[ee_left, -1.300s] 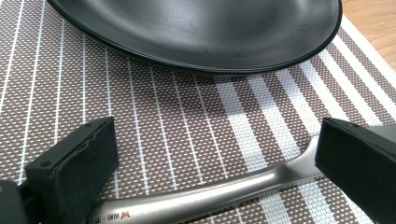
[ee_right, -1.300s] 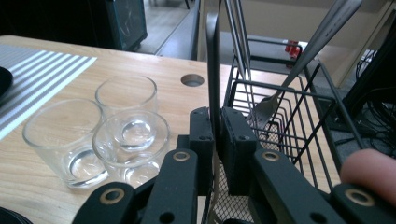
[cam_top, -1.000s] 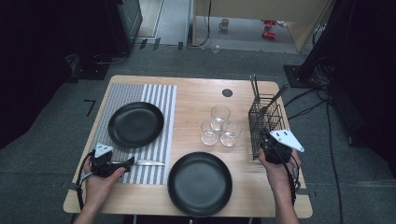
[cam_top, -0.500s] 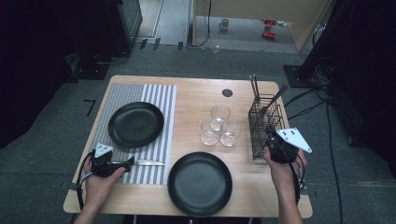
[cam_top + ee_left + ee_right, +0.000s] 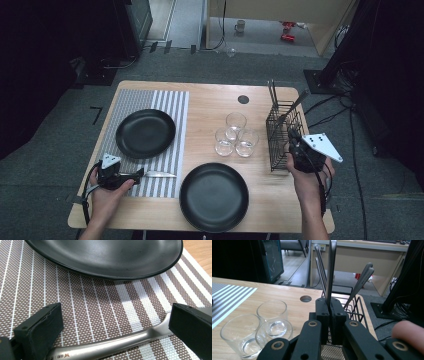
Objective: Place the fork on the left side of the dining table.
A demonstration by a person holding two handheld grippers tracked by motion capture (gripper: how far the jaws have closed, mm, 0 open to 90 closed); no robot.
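A metal utensil handle [image 5: 330, 270] stands upright, pinched in the closed jaws of the right gripper [image 5: 329, 315], above a black wire cutlery basket [image 5: 280, 137] holding more utensils [image 5: 361, 280]. The left gripper [image 5: 115, 327] has its jaws wide apart around a knife [image 5: 112, 345] lying on the striped placemat [image 5: 95, 302], beside a black plate [image 5: 107, 257].

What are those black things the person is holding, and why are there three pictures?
A person holds a grabbing tool in each hand. One picture looks down from above; the other two come from small cameras riding on each tool. On the wooden table lie a striped mat, two black plates, three glasses and a wire basket of cutlery. The right tool is shut on a metal cutlery handle above the basket. The left tool is open around a knife lying on the mat.
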